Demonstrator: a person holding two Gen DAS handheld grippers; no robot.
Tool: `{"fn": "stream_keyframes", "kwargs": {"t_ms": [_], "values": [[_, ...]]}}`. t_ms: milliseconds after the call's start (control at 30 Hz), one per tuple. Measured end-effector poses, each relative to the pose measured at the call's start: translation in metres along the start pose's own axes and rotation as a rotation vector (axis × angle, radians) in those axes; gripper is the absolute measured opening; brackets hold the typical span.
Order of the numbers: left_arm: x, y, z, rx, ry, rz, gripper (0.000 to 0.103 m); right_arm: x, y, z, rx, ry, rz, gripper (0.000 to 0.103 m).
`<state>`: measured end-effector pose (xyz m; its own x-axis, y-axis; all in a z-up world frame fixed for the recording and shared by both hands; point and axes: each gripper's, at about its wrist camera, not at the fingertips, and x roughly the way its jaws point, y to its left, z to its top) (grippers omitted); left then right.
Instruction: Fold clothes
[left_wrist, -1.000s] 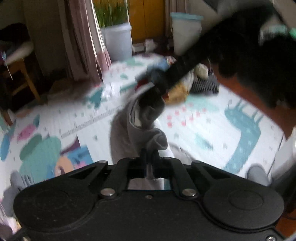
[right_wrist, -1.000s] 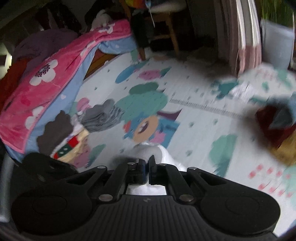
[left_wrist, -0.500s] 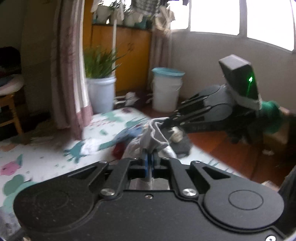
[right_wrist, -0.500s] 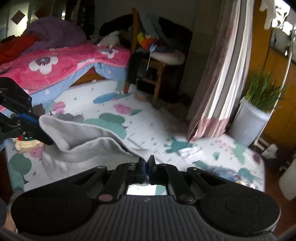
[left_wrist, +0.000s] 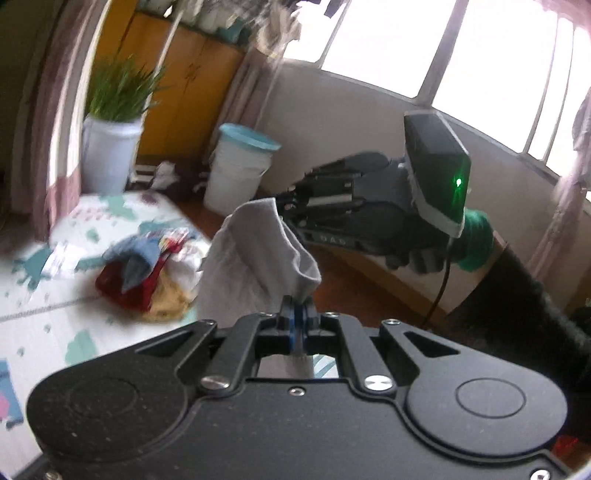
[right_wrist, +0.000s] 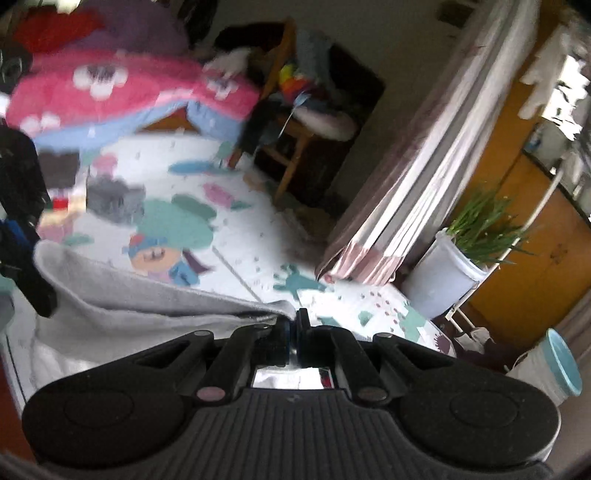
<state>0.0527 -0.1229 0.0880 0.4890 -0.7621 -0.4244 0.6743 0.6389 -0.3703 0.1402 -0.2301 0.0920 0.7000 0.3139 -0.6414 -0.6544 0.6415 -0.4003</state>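
Hanging in the air between both tools: one grey garment (left_wrist: 255, 254), clear of the play mat (left_wrist: 44, 295). Left gripper (left_wrist: 297, 314): fingers pressed together, pinching one edge of the cloth. Right gripper (right_wrist: 293, 325): fingers likewise closed on the opposite edge, the fabric running off to the left. Pile of unfolded clothes (left_wrist: 147, 273): on the mat near its far edge. Folded stack (right_wrist: 114, 199): at the mat's edge beside the pink blanket (right_wrist: 122, 88).
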Motion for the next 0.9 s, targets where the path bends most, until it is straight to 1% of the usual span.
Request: {"fn": "stream_keyframes", "kwargs": {"t_ms": [67, 133, 233, 333, 433, 500, 567, 700, 800, 900], "values": [[0.004, 0.020, -0.015, -0.019, 0.048, 0.058, 0.002, 0.033, 0.017, 0.004, -0.047, 0.048, 0.040, 0.005], [0.008, 0.043, -0.033, -0.039, 0.104, 0.135, 0.002, 0.067, 0.033, 0.008, -0.095, 0.096, 0.080, 0.005], [0.012, 0.079, -0.062, -0.089, 0.185, 0.236, 0.002, 0.117, 0.058, 0.015, -0.166, 0.168, 0.140, 0.005], [0.014, 0.114, -0.092, -0.116, 0.264, 0.326, 0.002, 0.174, 0.107, 0.023, -0.322, 0.237, 0.202, 0.005], [0.012, 0.146, -0.119, -0.125, 0.326, 0.396, 0.002, 0.213, 0.153, 0.028, -0.495, 0.267, 0.236, 0.005], [0.009, 0.169, -0.133, -0.143, 0.360, 0.438, 0.002, 0.235, 0.178, 0.034, -0.590, 0.268, 0.253, 0.005], [0.004, 0.193, -0.145, -0.156, 0.390, 0.478, 0.002, 0.254, 0.195, 0.043, -0.636, 0.242, 0.266, 0.005], [-0.012, 0.237, -0.168, -0.204, 0.429, 0.539, 0.002, 0.291, 0.222, 0.058, -0.654, 0.188, 0.285, 0.005], [-0.014, 0.271, -0.183, -0.236, 0.451, 0.579, 0.002, 0.319, 0.242, 0.065, -0.681, 0.155, 0.294, 0.005], [-0.019, 0.302, -0.203, -0.272, 0.482, 0.619, 0.002, 0.344, 0.256, 0.074, -0.676, 0.132, 0.323, 0.005]]}}
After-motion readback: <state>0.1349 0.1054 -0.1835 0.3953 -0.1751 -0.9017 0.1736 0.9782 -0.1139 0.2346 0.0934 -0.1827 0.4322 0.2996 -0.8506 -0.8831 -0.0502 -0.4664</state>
